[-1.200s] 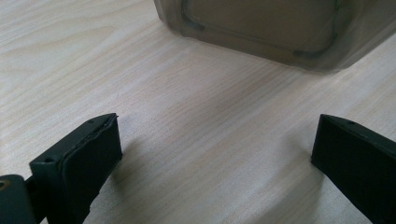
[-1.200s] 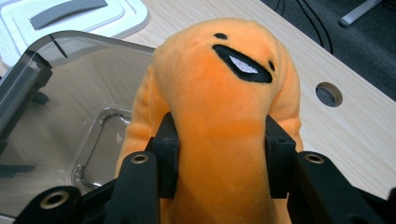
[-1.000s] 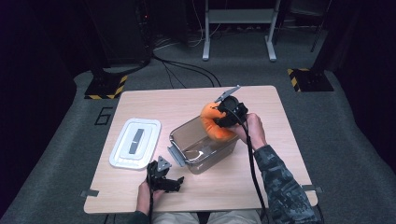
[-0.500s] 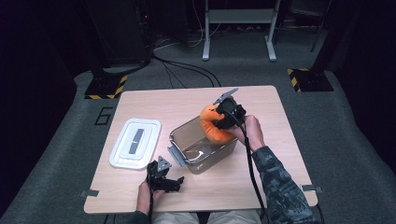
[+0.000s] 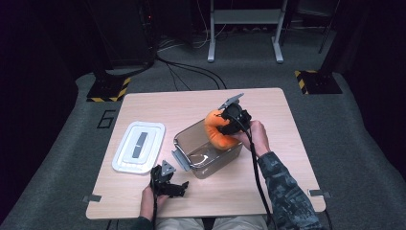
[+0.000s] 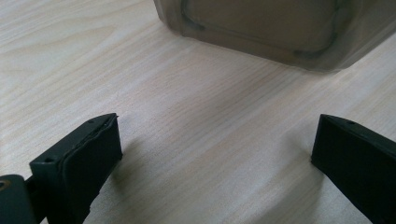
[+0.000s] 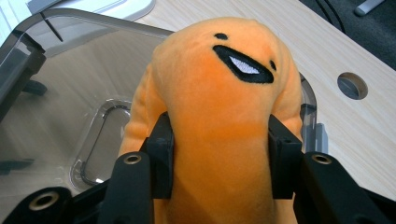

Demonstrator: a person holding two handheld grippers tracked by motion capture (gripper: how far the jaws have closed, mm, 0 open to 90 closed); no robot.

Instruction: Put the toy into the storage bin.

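My right claw (image 7: 219, 154) pinches the soft orange plush (image 7: 219, 93) over the clear plastic bin (image 5: 191, 143), its jaws just easing apart. White lid (image 5: 139, 146) lies left. My left claw (image 5: 168, 182) rests open near me.

A light wooden rectangular table (image 5: 297, 143) stands on grey carpeted floor (image 5: 364, 143); black cables (image 5: 186, 69), a grey metal stand (image 5: 244, 19) and yellow-black striped bases (image 5: 313, 81) sit behind in dim light.
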